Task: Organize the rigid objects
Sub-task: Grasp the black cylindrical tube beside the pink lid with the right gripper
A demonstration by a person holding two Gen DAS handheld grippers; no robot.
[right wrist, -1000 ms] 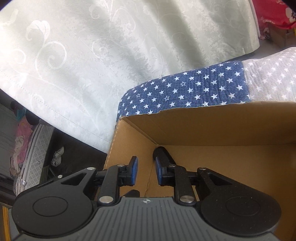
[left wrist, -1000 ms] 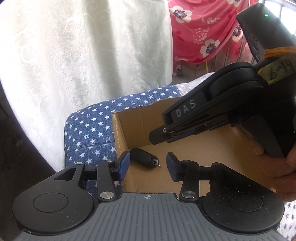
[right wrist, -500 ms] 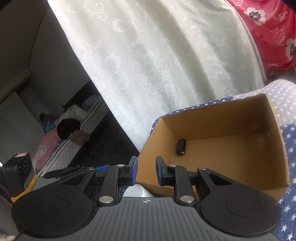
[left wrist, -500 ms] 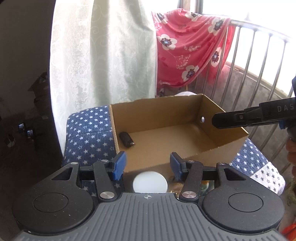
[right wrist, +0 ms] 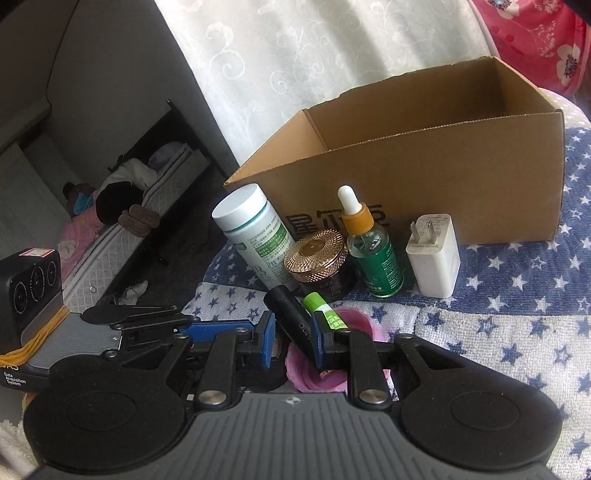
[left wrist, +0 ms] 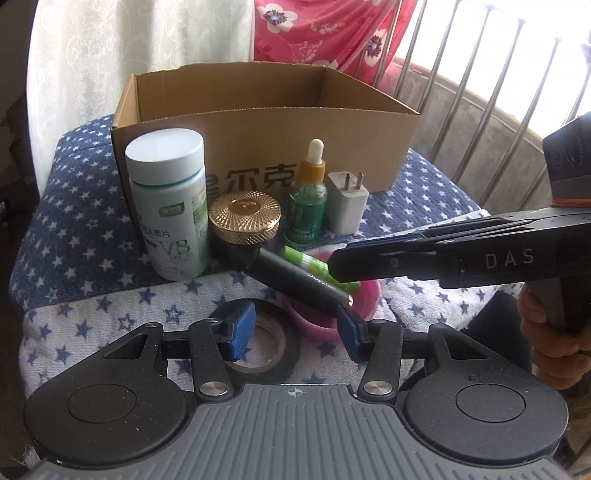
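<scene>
An open cardboard box [left wrist: 314, 140] [right wrist: 461, 181] stands at the back of the star-print cloth. In front of it stand a white pill bottle [left wrist: 168, 203] [right wrist: 258, 236], a gold-lidded jar [left wrist: 243, 225] [right wrist: 319, 262], a green dropper bottle [left wrist: 308, 195] [right wrist: 373, 251] and a white charger plug [left wrist: 347, 203] [right wrist: 434, 254]. A black tube [left wrist: 299, 278] [right wrist: 293, 317] and a green stick [left wrist: 317, 267] [right wrist: 325, 312] lean in a pink cup [left wrist: 365, 299] [right wrist: 351, 325]. My left gripper [left wrist: 293, 328] is open above a black tape roll [left wrist: 273, 354]. My right gripper [right wrist: 293, 339] is open, its pads either side of the black tube.
A white curtain [left wrist: 129, 48] hangs behind the box, with a red floral cloth [left wrist: 314, 33] and metal railing [left wrist: 480, 74] at the right. A bed [right wrist: 129, 221] lies below on the left in the right wrist view. The cloth drops off at its left edge.
Both grippers have pulled back out of the box and come down low in front of it. The row of objects and the pink cup have come into view. A small black object stays inside the box.
</scene>
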